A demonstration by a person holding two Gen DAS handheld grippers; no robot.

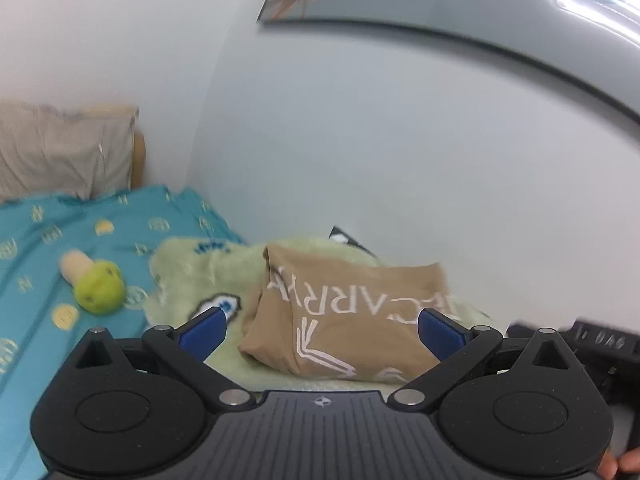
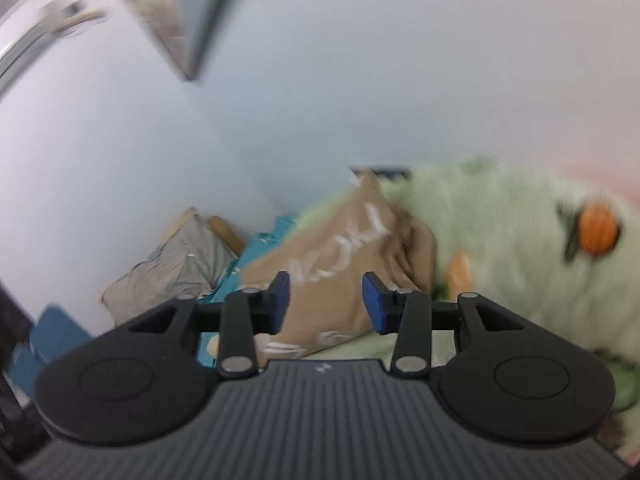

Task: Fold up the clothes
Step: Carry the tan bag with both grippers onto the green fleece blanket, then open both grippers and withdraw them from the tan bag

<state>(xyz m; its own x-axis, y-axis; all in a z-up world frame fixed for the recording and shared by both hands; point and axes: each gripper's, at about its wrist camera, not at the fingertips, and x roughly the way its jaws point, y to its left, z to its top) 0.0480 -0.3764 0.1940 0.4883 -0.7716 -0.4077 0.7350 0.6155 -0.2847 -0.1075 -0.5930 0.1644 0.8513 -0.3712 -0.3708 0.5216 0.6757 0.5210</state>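
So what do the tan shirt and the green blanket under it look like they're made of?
Tan shirt: likely thin cotton-type jersey, matte; it drapes in soft folds and carries flat white printed lettering. Green blanket: looks like plush or fleece, with a fuzzy, shaggy edge and printed cartoon patches. Motion blur leaves the exact fibre open for both.

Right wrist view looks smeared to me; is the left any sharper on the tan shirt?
Left wrist view: sharper, the tan shirt shows crisp white lettering, with only mild blur at the edges and glare top right. Right wrist view: motion-blurred, the shirt lettering and the fluffy green blanket are smeared; only the gripper's own frame is sharp.
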